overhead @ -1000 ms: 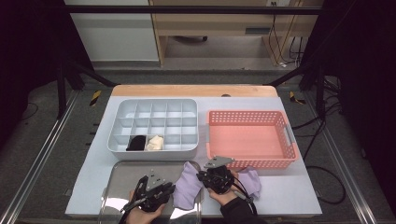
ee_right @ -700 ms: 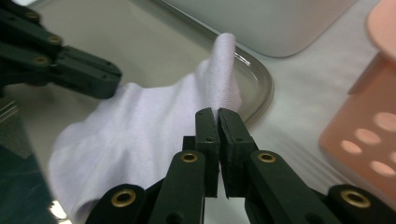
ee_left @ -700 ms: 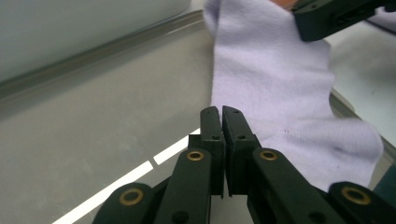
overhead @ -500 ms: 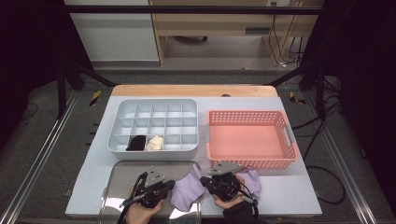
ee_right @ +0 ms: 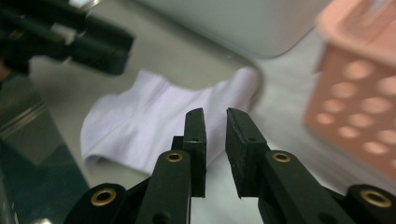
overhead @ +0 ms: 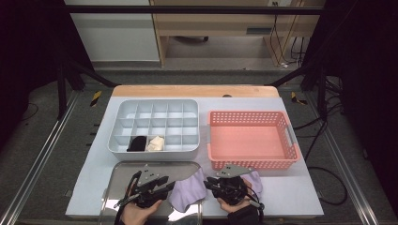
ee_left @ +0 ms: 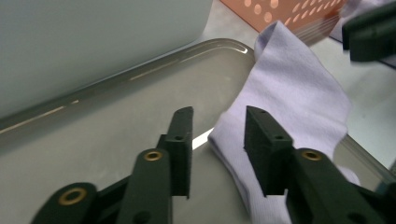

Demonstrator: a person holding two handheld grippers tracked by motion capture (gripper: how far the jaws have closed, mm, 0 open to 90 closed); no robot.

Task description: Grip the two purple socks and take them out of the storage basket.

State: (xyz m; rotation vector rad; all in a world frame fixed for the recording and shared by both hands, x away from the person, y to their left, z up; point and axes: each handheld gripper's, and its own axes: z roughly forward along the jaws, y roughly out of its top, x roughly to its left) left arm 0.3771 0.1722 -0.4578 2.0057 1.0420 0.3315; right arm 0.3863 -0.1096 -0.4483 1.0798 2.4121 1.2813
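A lavender sock [overhead: 187, 190] lies flat over the right rim of the metal tray [overhead: 122, 173], between my two grippers. My left gripper [overhead: 169, 186] points right at it. In the left gripper view its jaws [ee_left: 217, 126] have just been opening and stand apart, with the sock's edge [ee_left: 289, 93] beside the right jaw and nothing pinched. My right gripper [overhead: 209, 183] points left. Its jaws [ee_right: 215, 121] have just been opening to a narrow gap, with nothing between them and the sock [ee_right: 154, 121] beyond. A second lavender sock [overhead: 256, 178] lies under the right hand.
A grey compartment bin [overhead: 155, 124] stands behind the tray, with a black item [overhead: 137, 143] and a cream item [overhead: 156, 143] in its front cells. A pink basket [overhead: 251, 140] is at the right. The table's front edge runs just below both hands.
The sock, earlier bunched up between the two grippers, now lies spread and flat. Both pairs of jaws have parted from it. The right gripper has drawn back slightly to the right.
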